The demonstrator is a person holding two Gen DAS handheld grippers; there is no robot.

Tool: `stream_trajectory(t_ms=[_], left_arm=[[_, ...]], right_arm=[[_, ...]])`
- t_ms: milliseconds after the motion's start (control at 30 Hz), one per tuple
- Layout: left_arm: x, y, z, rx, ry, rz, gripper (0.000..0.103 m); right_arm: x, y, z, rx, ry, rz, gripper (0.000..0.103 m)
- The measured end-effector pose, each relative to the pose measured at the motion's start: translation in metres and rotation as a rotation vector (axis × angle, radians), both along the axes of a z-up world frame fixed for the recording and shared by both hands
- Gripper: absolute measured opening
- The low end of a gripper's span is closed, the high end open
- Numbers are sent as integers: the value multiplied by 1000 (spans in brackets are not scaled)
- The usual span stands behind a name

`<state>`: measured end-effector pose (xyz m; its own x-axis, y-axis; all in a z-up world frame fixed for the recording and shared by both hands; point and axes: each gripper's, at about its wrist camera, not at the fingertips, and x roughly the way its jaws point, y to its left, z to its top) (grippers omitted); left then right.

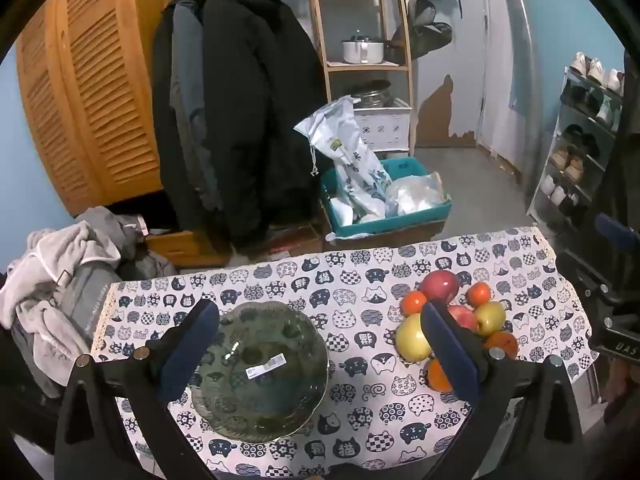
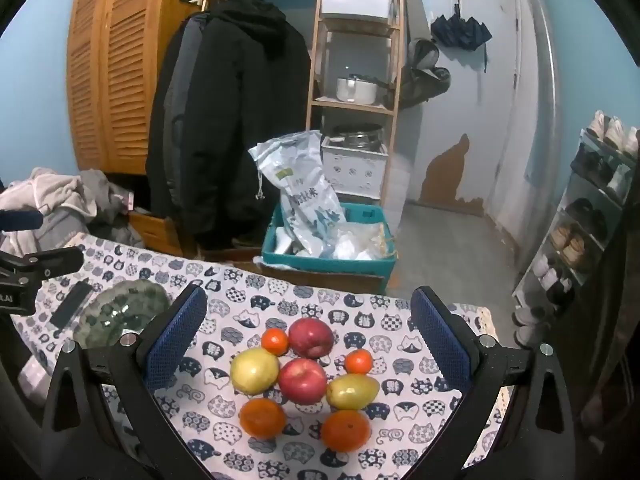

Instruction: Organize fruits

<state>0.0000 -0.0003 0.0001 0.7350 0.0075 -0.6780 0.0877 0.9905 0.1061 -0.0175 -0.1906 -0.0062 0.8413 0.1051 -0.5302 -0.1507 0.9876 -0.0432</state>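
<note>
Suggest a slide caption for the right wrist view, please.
Open right tool above eight clustered fruits on the cat-print tablecloth.

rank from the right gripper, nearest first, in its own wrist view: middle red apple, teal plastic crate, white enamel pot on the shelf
From the right gripper:
1. Middle red apple, on the tablecloth between the fingers.
2. Teal plastic crate, on the floor past the table.
3. White enamel pot, on the wooden shelf behind.

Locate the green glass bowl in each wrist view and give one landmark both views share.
Left wrist view: the green glass bowl sits low and centre-left on the cat-print tablecloth, between the left gripper's fingers.
Right wrist view: the bowl lies at the left edge, partly hidden behind the right gripper's left finger.
Shared landmark: the teal crate beyond the table.
</note>
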Motion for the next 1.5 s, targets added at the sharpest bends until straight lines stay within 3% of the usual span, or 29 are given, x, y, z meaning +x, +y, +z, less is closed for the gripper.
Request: stream_trajectory(t_ms=[533,1500], left_arm=[[-1,4,-2,-43,2,-25,102],[1,3,-1,-49,5,-26,102]], right_arm=[[4,-3,0,-19,18,-5,100],[0,-5,2,-24,6,-21,100]])
